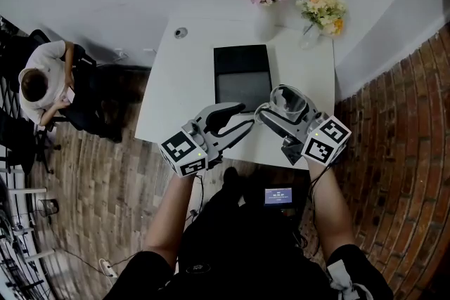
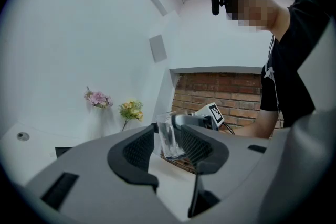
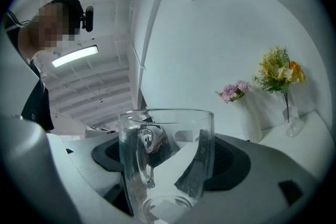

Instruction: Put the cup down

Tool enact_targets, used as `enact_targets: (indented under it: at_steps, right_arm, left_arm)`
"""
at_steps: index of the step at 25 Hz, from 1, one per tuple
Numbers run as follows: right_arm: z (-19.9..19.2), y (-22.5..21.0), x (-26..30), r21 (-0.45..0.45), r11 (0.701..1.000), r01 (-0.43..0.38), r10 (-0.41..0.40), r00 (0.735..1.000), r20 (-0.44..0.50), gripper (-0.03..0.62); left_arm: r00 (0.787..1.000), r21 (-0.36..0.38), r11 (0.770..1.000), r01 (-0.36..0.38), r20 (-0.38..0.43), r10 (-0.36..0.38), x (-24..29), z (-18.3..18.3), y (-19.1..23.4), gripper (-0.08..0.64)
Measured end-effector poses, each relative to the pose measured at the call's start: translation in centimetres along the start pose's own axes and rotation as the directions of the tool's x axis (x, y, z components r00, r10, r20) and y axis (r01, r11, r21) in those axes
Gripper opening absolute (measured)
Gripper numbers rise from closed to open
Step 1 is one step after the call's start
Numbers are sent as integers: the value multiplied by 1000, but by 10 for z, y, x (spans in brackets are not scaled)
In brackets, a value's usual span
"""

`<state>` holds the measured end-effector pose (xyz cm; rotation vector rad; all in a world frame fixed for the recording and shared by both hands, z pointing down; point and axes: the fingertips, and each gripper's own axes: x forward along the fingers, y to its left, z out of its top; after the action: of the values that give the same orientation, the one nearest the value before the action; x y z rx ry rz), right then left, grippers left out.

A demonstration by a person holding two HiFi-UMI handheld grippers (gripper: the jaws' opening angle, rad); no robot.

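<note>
Clamping a clear glass cup with a handle (image 1: pixel 290 102) in the right hand-held gripper (image 1: pixel 281 109), dark pads pressing on opposite sides of the glass wall, rim facing up and long axis standing upright. Carrying it over the near right part of the white desk (image 1: pixel 183 74), just to the right of a flat black rectangular panel (image 1: pixel 242 74) and well apart from the white vase of pink flowers (image 1: pixel 265 7) and the clear vase of yellow flowers (image 1: pixel 320 17) at the far edge. Seeming to hang a little clear of the desk top, judging by the left gripper view, though showing no plain gap under the base. Holding the left hand-held gripper (image 1: pixel 235 119) just beside it on the left, jaws standing apart with nothing gripped, tips pointing toward the cup (image 2: pixel 170 136) so that the glass is showing beyond the gap, not inside it. Judging the coming move as turning on one relation: bare desk lying straight below the base, so calling for a plain lowering along the cup's upright axis by the right hand, then parting the jaws sideways. Judging the near desk edge, close to the cup, as the thing to be watching, and any tilting of the glass while releasing.
</note>
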<state>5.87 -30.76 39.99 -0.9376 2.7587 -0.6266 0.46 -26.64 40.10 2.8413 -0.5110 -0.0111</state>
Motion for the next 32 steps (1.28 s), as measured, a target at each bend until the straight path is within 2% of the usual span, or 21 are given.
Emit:
enact_targets:
  at_steps: [6,15,20,32]
  right_arm:
    - [6,-34,33,0,1000,-20,20,1000,-20,416]
    - [-10,-97,84,60,998,-33,36,998,-51,416]
    - [-23,-125,104,58,998,-24,29,996,-80,416]
    - [-47,-187,165,10,999,-38,39,983,-177,416]
  left_arm:
    - [1000,17,1000,-8,-6,8,6,7,11,169]
    - [997,14,997,-80,21,80,4,10,42,167]
    - [996,13,996,-92,14,92,4,8,38,166]
    - [993,-14,994,-111,29,112,14,2,62,166]
